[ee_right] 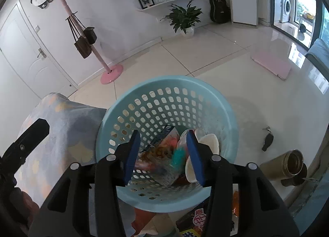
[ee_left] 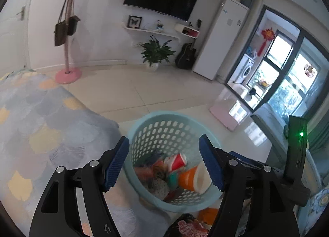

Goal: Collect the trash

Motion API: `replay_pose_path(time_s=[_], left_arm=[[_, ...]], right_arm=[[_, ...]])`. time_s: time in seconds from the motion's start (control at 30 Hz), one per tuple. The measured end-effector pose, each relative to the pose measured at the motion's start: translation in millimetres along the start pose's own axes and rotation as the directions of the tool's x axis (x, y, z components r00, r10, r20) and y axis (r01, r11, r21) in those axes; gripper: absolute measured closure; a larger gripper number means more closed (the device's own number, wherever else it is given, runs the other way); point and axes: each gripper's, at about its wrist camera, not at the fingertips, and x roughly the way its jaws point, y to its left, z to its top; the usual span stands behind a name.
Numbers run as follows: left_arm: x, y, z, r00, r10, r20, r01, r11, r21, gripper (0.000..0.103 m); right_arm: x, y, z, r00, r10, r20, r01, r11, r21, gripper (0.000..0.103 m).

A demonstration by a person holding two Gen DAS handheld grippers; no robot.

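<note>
Two pairs of tongs hang over one light-blue perforated basket (ee_right: 164,101), and we see into it from both wrist views. We hold the left tongs (ee_left: 164,163) spread wide, their blue pads (ee_left: 117,163) on either side of the basket's opening with nothing pinched between them. The right tongs (ee_right: 164,157) are spread too, though less widely, and their pads (ee_right: 131,157) also press on nothing; the trash seen between them lies down inside the basket.

That trash is a loose heap on the basket's floor: an orange cup (ee_left: 193,177) on its side with its white mouth turned toward the right, a red-and-white cup (ee_left: 176,161) behind it, white paper cups (ee_right: 207,140) stacked against the right wall, and a colourful snack wrapper (ee_right: 162,152) (the print is too blurred to read).

More trash is still outside. Just below the basket's near rim we see a dark red printed packet (ee_left: 189,226) and an orange scrap (ee_left: 207,214) beside it.

The basket stands on the white worktop (ee_right: 267,105), close to its left edge, touching or nearly touching a patterned blue-and-yellow blanket (ee_left: 41,124). Toward the worktop's right edge lie a black key fob (ee_right: 268,141) and, nearer to us, a bronze flask (ee_right: 285,165) on its side. A pink board (ee_right: 273,65) sits at the far right corner.
</note>
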Motion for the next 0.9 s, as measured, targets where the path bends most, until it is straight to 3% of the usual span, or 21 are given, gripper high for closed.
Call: replay_pose_path(time_s=[0.2, 0.4, 0.57, 0.77, 0.9], left_arm=[[-35.9, 0.9, -3.2, 0.999, 0.008, 0.054, -0.007, 1.000, -0.018, 0.033], [-103.8, -8.4, -6.3, 0.983, 0.069, 0.172, -0.081, 0.995, 0.065, 0.019], [-163.9, -8.3, -18.0, 0.945, 0.144, 0.293, -0.160, 0.987, 0.032, 0.013], [-202.4, -7.8, -50.4, 0.888, 0.288, 0.358, -0.299, 0.954, -0.025, 0.011], [-209.6, -7.3, -63.0, 0.884, 0.313, 0.346, -0.328, 0.944, -0.014, 0.011]], right_arm=[[-23.2, 15.0, -7.8, 0.999, 0.025, 0.032, -0.024, 0.999, -0.031, 0.059], [-70.2, 42.3, -23.2, 0.992, 0.045, 0.118, -0.033, 0.994, -0.107, 0.052], [-115.2, 73.5, -40.0, 0.975, 0.049, 0.215, -0.009, 0.983, -0.183, 0.048], [-165.7, 102.2, -57.5, 0.927, 0.017, 0.375, 0.073, 0.972, -0.225, 0.039], [-184.8, 110.1, -68.6, 0.902, 0.026, 0.431, 0.080, 0.971, -0.226, 0.034]])
